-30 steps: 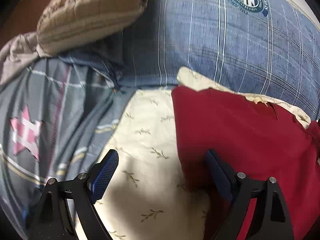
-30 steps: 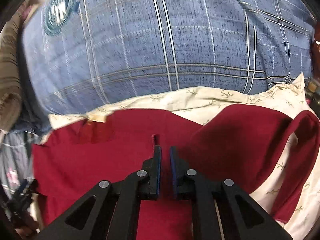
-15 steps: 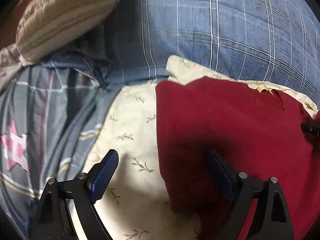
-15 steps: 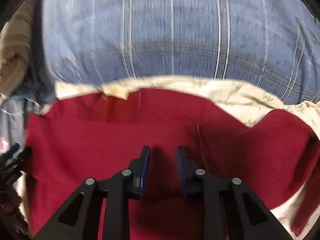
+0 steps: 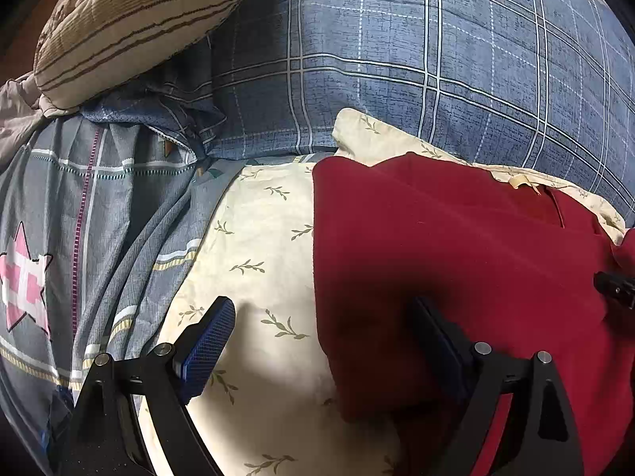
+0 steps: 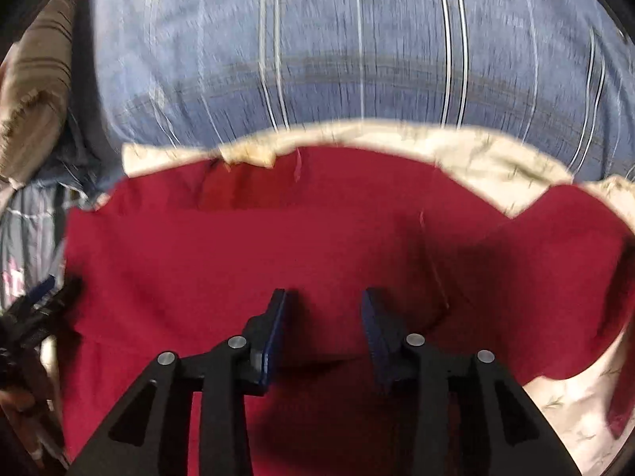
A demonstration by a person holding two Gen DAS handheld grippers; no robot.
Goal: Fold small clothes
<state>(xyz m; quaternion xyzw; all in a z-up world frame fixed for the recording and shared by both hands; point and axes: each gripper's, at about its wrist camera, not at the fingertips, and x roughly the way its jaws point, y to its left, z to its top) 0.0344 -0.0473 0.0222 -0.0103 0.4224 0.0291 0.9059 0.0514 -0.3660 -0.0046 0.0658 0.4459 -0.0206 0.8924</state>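
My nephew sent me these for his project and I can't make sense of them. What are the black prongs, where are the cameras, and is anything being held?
The black prongs are two-finger grippers, one held in each of a person's hands. Each carries a wide-angle camera looking forward along its fingers, so you get one picture per hand. The left gripper is wide open, straddling the left edge of a red garment spread on a cream leaf-print cloth. The right gripper is also open, above the garment's middle; that picture is blurred. Neither holds anything. Behind lie a blue plaid pillow, a striped beige cushion and a grey star-print sheet.
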